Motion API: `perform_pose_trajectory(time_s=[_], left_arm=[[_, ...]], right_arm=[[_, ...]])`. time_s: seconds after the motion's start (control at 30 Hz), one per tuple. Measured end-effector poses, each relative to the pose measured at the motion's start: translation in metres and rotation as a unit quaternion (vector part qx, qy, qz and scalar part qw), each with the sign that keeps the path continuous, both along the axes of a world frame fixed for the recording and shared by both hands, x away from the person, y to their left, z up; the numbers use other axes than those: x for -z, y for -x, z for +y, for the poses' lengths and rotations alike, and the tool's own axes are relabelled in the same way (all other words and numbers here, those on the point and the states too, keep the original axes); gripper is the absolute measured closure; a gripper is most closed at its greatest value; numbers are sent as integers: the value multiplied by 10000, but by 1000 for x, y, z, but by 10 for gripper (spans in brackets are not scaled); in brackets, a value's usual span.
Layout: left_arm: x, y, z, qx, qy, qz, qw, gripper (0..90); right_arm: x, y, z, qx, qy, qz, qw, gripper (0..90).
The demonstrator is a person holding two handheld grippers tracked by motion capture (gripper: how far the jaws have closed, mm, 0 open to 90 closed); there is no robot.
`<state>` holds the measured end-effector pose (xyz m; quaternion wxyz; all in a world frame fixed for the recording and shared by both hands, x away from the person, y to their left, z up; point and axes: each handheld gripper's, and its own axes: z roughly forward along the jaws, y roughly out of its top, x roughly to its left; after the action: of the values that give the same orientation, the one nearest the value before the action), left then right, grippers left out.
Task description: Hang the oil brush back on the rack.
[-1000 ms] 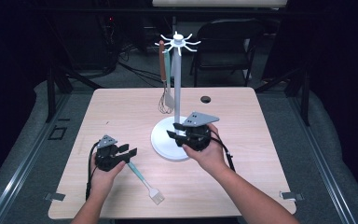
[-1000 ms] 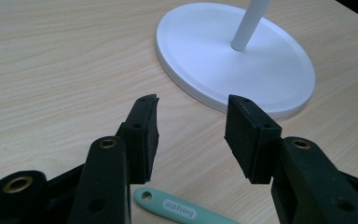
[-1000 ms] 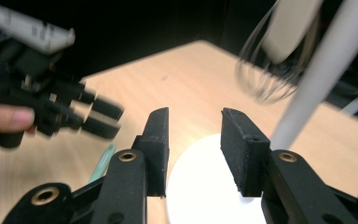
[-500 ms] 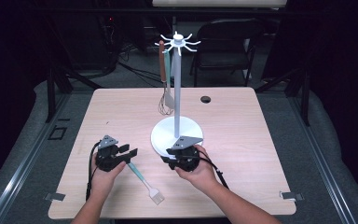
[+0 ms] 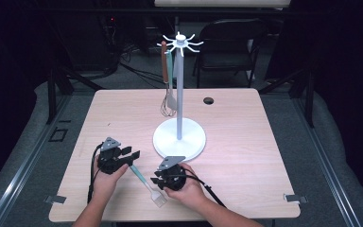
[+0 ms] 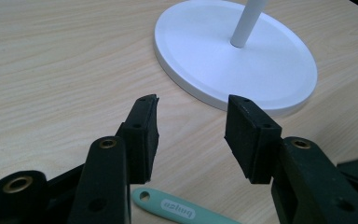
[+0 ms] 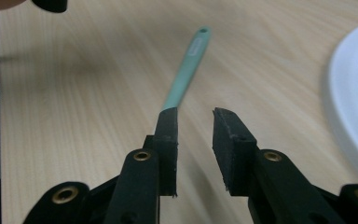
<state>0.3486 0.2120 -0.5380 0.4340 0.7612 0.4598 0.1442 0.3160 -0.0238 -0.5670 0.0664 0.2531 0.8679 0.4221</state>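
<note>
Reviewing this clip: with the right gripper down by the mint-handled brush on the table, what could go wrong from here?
1. In the right gripper view, the brush handle runs behind the left-hand jaw, not between the jaws of the right gripper, which have just been closing; they may shut beside it or nudge it away.
2. The left gripper hangs open over the handle's end, so the two grippers could collide.

Three cams, one overhead and two riding low

My high view looks forward and down over the whole table (image 5: pixel 246 142) from my side. Both gripper views sit just above the wood, close up, and share the mint utensil handle (image 7: pixel 186 70) and white stand base (image 6: pixel 242 60).
</note>
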Motion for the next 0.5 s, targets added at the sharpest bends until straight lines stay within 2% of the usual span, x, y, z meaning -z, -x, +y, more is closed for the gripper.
perform_pose_trajectory(time_s=[0.03, 0.07, 0.17, 0.27, 0.4, 0.5], left_arm=[[0, 0, 0, 1, -4, 1, 10000, 538], [0, 0, 0, 9, -19, -3, 10000, 538], [1, 0, -1, -9, -1, -21, 10000, 539], [1, 0, -1, 2, 6, -28, 10000, 539], [0, 0, -1, -9, 3, -23, 10000, 539], [1, 0, -1, -2, -2, -22, 10000, 539]], right_arm=[[1, 2, 3, -57, 93, 14, 9999, 721], [4, 4, 7, -66, 24, 30, 10000, 726], [9, 10, 16, -154, 70, 43, 9998, 735], [14, 14, 23, -206, 199, -39, 9996, 753], [18, 18, 26, -166, 311, -112, 9993, 776], [20, 19, 24, -100, 226, -85, 9997, 788]])
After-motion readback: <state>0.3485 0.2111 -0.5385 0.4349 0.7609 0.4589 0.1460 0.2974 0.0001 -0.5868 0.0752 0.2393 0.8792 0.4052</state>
